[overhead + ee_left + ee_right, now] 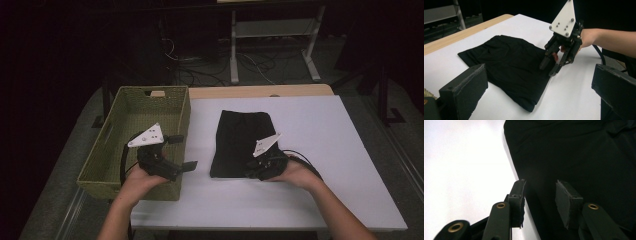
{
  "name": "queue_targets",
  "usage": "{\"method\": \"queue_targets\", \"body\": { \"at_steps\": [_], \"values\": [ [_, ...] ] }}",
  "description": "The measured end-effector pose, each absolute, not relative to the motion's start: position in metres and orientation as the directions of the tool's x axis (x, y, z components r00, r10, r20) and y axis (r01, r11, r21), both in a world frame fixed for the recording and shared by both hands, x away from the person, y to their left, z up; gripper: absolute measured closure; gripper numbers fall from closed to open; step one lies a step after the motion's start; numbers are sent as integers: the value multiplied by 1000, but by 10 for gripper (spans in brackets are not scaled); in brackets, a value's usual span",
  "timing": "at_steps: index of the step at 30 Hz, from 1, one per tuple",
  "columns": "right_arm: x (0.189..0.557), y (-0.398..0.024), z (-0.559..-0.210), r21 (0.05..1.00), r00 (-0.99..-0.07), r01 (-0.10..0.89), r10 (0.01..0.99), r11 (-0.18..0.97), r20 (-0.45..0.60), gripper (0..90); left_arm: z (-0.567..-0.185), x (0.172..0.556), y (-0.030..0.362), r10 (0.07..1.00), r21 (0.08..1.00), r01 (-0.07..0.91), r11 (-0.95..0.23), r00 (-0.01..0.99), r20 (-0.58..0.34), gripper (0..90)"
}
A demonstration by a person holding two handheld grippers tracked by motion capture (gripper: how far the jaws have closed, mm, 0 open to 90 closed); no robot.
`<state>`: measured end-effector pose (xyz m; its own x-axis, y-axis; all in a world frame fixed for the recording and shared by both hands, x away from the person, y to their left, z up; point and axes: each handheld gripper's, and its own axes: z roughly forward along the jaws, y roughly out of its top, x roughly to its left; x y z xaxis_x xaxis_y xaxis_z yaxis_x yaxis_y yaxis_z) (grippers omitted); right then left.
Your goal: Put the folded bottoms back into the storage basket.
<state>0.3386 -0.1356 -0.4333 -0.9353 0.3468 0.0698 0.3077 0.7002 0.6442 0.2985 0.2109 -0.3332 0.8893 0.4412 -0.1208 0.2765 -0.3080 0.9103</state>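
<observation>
1. a folded black garment [241, 142] lay flat mid-tabletop, its near edge towards the person, placed for an easy pinch.
2. the right gripper [255, 172] straddled that garment's near right edge, jaws partly closed with a gap showing, cloth between them but not yet clamped.
3. the left gripper [182, 152] waited wide open and empty over the right rim of the woven basket [107, 150] at the table's left edge, likely the garment's destination.

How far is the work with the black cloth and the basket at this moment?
Done: the black cloth lies folded on the white table. In hand: the right gripper straddles its edge, pads not yet pressing. Left: the left gripper waits open, and the basket has no cloth inside.
</observation>
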Motion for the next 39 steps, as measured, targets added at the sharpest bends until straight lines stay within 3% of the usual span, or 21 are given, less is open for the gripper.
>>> {"method": "queue_targets", "body": {
  "at_steps": [19, 32, 39],
  "values": [
    [329, -129, -441, 621, -952, 204, 301, 756, -54, 591, -333, 298, 211, 443, 910, 275, -312, 889, -117, 5],
    [337, -133, -445, 655, -944, 225, 327, 721, -36, 796, -333, 299, 210, 443, 908, 278, -313, 889, -120, 5],
    [339, -135, -447, 672, -942, 235, 336, 702, -21, 833, -333, 298, 210, 444, 907, 279, -315, 888, -119, 5]
  ]
}}
